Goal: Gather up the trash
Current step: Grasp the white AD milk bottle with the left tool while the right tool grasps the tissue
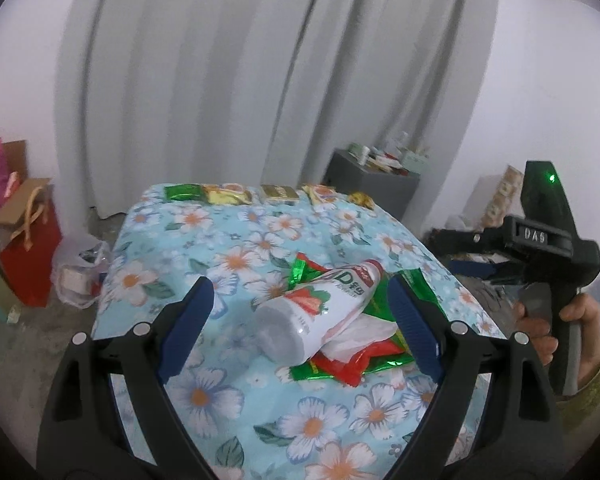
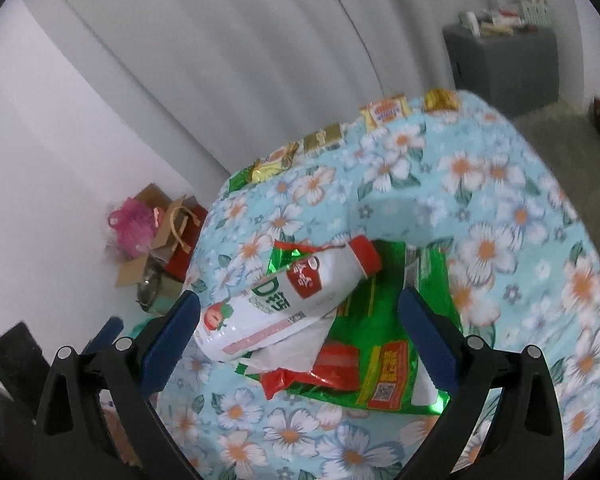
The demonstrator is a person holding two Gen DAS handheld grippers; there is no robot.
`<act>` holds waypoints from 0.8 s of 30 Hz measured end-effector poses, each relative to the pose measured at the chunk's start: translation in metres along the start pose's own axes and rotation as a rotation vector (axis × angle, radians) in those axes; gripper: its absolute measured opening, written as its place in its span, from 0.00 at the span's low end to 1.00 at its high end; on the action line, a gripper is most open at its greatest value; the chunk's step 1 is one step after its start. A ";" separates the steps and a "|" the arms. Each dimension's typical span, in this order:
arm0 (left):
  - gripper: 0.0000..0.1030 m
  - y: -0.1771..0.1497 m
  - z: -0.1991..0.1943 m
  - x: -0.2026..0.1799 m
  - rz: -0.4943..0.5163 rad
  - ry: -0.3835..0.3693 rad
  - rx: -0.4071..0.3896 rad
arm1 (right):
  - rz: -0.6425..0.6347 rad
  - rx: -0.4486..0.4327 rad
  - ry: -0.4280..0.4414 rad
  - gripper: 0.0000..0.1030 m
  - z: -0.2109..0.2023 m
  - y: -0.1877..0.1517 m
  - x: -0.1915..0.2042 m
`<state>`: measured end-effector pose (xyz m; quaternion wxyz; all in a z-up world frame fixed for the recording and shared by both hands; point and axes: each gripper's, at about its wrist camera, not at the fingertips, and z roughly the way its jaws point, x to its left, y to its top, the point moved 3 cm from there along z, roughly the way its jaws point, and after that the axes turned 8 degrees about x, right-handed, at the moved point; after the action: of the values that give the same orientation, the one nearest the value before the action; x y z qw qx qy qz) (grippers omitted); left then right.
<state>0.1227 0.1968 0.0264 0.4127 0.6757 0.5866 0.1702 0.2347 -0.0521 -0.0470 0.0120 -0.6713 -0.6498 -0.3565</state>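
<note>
While a pale grey curtain (image 1: 228,80) hangs in folds along the back wall, a table under a light-blue floral tablecloth (image 1: 228,240) fills the middle of both views, standing on a grey concrete floor. Along its far edge lies a row of small snack packets (image 1: 228,194), green, yellow and gold. Beyond the table's far right corner stands a dark grey cabinet (image 1: 374,184) with small items crowded on top. On the floor to the left sit a red paper gift bag (image 1: 30,248), an open cardboard box and a clear plastic bag (image 1: 80,272). Near the table's front lies the trash pile: a white strawberry drink bottle (image 1: 320,304) with a red cap on its side, resting on a crumpled white tissue (image 1: 360,334) and flat green-and-red snack wrappers (image 2: 384,344). The left gripper (image 1: 300,322) hovers over it, blue pads spread wide to either side of the bottle, touching nothing. The right gripper (image 2: 300,338) is likewise spread and empty above the pile.
</note>
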 end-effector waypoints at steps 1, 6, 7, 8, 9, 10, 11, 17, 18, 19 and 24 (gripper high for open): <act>0.81 0.004 0.006 -0.002 0.015 -0.018 0.017 | 0.005 0.007 0.004 0.87 0.003 -0.002 -0.003; 0.81 0.010 0.028 -0.007 0.031 -0.070 0.089 | 0.074 0.098 0.066 0.70 0.026 -0.016 -0.026; 0.81 0.010 0.033 -0.008 0.030 -0.077 0.104 | 0.088 0.115 0.083 0.65 0.031 -0.017 -0.029; 0.81 0.010 0.036 -0.008 0.030 -0.078 0.114 | 0.104 0.149 0.112 0.63 0.040 -0.020 -0.033; 0.81 0.010 0.041 -0.009 0.031 -0.075 0.127 | 0.109 0.166 0.125 0.60 0.045 -0.021 -0.034; 0.81 0.010 0.043 -0.009 0.031 -0.073 0.135 | 0.111 0.187 0.140 0.57 0.051 -0.023 -0.035; 0.81 0.011 0.045 -0.010 0.031 -0.073 0.143 | 0.110 0.209 0.155 0.56 0.058 -0.024 -0.035; 0.81 0.026 0.064 -0.021 0.076 -0.103 0.213 | 0.093 0.286 0.192 0.44 0.086 -0.027 -0.036; 0.81 0.029 0.071 -0.026 0.099 -0.108 0.248 | 0.094 0.293 0.201 0.42 0.089 -0.028 -0.037; 0.81 0.030 0.077 -0.029 0.121 -0.107 0.274 | 0.096 0.297 0.207 0.39 0.090 -0.028 -0.038; 0.81 0.027 0.109 -0.044 0.255 -0.079 0.404 | 0.107 0.311 0.253 0.22 0.094 -0.030 -0.046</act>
<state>0.2069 0.1178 -0.0073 0.2671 0.8192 0.5022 0.0736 0.2562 -0.0422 -0.1540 0.2160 -0.6448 -0.6537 -0.3320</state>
